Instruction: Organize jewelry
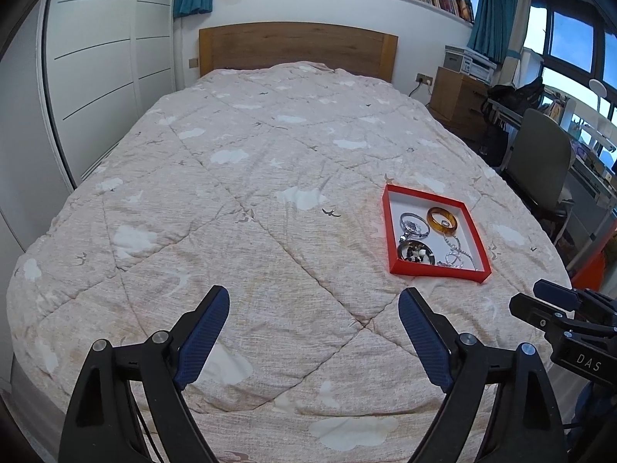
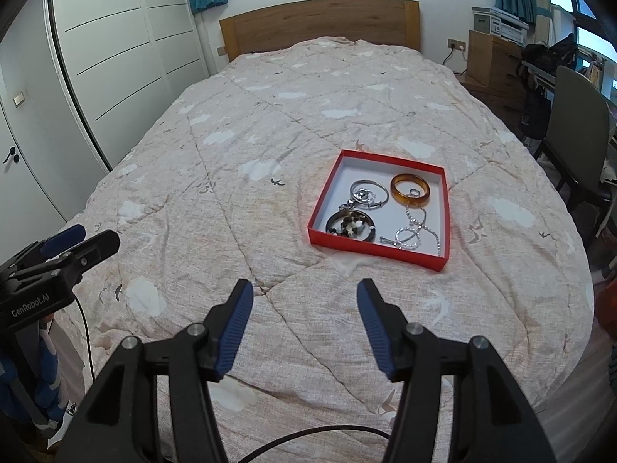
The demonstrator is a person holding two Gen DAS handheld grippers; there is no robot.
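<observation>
Two tongs under my control, both spread wide and grasping nothing: left tongs (image 1: 314, 305), black plastic arms with ribbed blue pads; right tongs (image 2: 304, 299), same build, hovering above the near end of the bed just short of the tray. Each also shows at the edge of the other's view.

Item 1: shallow rectangular red cardboard tray with white interior (image 2: 322, 202), lying flat on the bed, right of centre, all jewelry inside it.

Item 2: amber translucent bangle, thick and glossy (image 2: 410, 190), at the tray's far right; a small metal ring (image 2: 414, 193) lies within its loop.

Item 3: thin silver wire bangle with a small ornament (image 2: 369, 193), left of the amber one, apart from it.

Item 4: dark round bracelet with black, white and brown beads clustered inside (image 2: 350, 226), at the near left corner, overlapped at its far side by a silver clasp.

Item 5: silver sparkling chain, looped and trailing (image 2: 412, 231), along the near right side; I cannot tell whether it is one piece or two.

Support: bed with a beige quilted bedspread, coarse weave, white cloud and small bird print (image 2: 270, 135), stitched in large diamonds.

Surroundings: wooden headboard (image 2: 320, 19), white panelled wardrobe (image 2: 108, 58).
</observation>
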